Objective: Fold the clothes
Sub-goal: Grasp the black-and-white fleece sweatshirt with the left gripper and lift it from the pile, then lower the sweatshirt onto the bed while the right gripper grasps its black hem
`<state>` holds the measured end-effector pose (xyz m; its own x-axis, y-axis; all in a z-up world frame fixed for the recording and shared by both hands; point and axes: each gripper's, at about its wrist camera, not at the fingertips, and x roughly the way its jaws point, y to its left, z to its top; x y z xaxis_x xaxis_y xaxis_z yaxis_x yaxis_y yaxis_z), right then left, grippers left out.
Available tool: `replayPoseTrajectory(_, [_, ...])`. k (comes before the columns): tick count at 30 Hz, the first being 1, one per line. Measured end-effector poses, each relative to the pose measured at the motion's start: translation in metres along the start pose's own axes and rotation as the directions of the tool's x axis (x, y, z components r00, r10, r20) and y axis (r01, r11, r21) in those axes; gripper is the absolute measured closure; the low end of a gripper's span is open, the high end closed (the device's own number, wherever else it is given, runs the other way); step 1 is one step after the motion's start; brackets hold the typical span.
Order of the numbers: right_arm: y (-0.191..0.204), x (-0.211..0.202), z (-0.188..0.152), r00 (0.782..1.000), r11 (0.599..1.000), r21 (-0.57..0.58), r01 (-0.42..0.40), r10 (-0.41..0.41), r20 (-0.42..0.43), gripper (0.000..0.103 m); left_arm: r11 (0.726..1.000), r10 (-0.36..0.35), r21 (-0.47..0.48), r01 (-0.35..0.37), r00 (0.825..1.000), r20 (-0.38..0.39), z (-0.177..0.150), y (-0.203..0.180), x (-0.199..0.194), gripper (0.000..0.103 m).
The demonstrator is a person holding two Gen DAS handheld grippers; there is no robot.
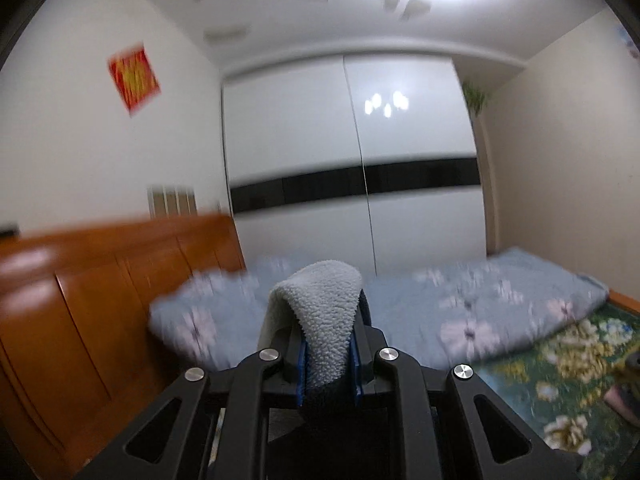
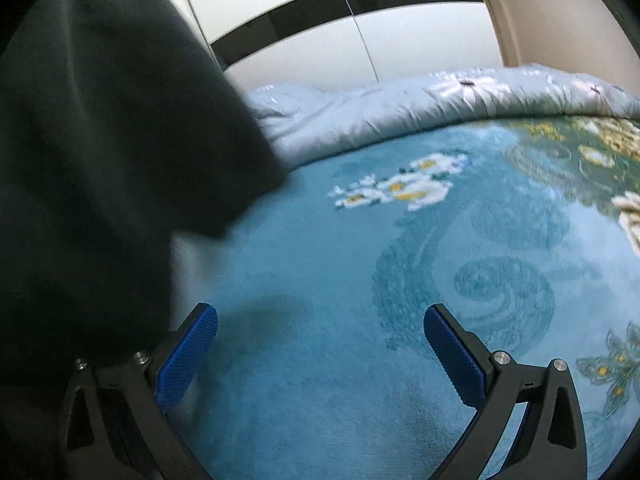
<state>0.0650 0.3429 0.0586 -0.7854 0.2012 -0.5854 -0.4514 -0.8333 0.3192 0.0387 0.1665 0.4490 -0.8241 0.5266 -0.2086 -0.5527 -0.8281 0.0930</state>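
The left gripper (image 1: 330,360) has its fingers clamped on the fleece-lined dark garment (image 1: 326,320), lifting it above the bed (image 2: 320,320) so it hangs free. The right gripper (image 2: 320,356), fingers apart, waits beside the drape.

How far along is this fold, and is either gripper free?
No finished fold shows. In hand: the left gripper is shut on the dark garment's fleecy lining, which hangs over the teal bedspread. The right gripper is open, empty. Folding remains.
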Motion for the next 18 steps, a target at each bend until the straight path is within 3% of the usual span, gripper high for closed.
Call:
replayPoseTrajectory(4, [0.001, 0.020, -0.012, 0.991, 0.992, -0.054, 0.112, -0.116, -0.067, 0.000, 0.999, 0.015, -0.028, -0.019, 0.990, -0.142, -0.069, 0.020, 0.039, 0.085])
replayPoseTrajectory(8, [-0.014, 0.027, -0.016, 0.991, 0.997, 0.018, 0.069, -0.067, -0.119, 0.000, 0.997, 0.077, -0.009, -0.081, 0.971, -0.228, -0.133, 0.036, 0.064, 0.085])
replayPoseTrajectory(11, [-0.021, 0.028, -0.019, 0.989, 0.997, 0.054, 0.060, -0.052, -0.137, 0.000, 0.993, 0.090, -0.039, -0.108, 0.947, -0.309, -0.171, 0.046, 0.074, 0.085])
replayPoseTrajectory(12, [-0.022, 0.028, -0.020, 0.989, 0.996, 0.063, 0.057, -0.048, -0.137, 0.000, 0.992, 0.093, -0.048, -0.114, 0.942, -0.322, -0.181, 0.050, 0.075, 0.085])
replayPoseTrajectory(18, [-0.021, 0.027, -0.022, 0.989, 0.996, 0.061, 0.061, -0.052, -0.136, 0.000, 0.992, 0.122, 0.011, -0.124, 0.952, -0.282, -0.204, 0.054, 0.067, 0.082])
